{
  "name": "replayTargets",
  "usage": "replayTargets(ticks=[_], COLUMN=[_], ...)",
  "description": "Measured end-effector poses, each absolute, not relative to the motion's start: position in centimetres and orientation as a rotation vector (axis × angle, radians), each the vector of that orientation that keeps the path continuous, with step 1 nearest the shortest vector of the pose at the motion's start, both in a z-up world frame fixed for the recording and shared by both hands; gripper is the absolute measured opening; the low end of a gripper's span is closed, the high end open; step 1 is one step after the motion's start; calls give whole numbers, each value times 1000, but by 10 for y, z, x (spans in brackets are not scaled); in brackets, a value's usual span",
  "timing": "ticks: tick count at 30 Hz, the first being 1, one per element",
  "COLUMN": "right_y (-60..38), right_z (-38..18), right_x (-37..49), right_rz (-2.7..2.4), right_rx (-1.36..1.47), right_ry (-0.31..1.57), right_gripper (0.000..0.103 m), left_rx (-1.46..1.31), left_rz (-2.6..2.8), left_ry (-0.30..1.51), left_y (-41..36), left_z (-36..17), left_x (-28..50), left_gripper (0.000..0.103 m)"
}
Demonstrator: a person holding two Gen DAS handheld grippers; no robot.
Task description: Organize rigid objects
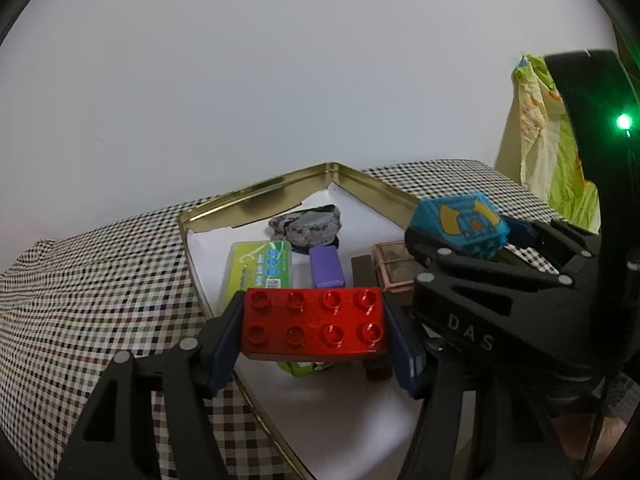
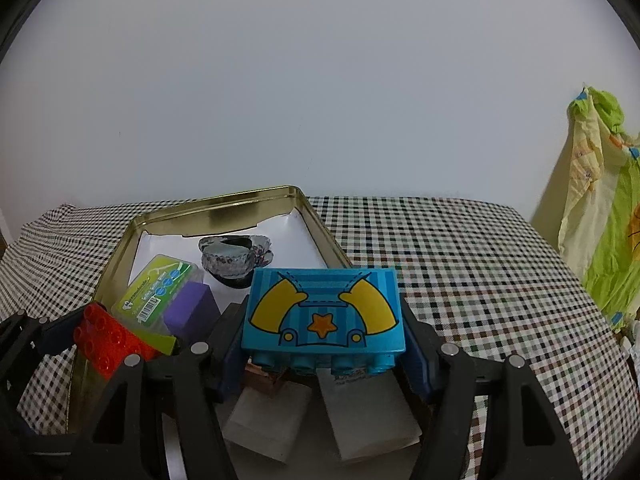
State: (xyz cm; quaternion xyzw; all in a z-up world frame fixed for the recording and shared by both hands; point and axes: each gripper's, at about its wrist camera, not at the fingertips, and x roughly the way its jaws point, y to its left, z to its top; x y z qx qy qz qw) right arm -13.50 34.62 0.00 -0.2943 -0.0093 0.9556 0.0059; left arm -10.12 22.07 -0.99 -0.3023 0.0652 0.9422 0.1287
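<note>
Red brick (image 1: 316,326) sits pinched in the left tool (image 1: 316,344); right tool (image 2: 324,356) pinches the blue brick (image 2: 324,312) over the tin (image 2: 224,204).

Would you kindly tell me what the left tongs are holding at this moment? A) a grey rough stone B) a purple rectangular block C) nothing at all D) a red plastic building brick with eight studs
D: in the left wrist view, the left tongs are shut on the red plastic building brick with eight studs, gripped at its two short ends above the gold metal tin.
</note>
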Motion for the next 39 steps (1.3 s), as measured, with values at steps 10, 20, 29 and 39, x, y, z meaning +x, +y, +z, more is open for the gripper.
replayTargets(ticks=[10,20,29,39], right_y=[361,369,376,357], right_z=[5,13,19,31], right_x=[-126,-115,-101,-64], right_rz=[3017,2982,2924,2844], right_rx=[-829,-613,-430,-186], right_ry=[170,214,277,207], right_gripper=[87,87,88,88], left_rx=[-755,-700,-652,-591], left_rz=[2746,2785,2861,2906], left_ry=[158,95,57,18], left_y=[219,207,190,175], left_z=[-1,2,5,8], left_x=[-89,-88,-88,-83], left_gripper=[103,103,103,103])
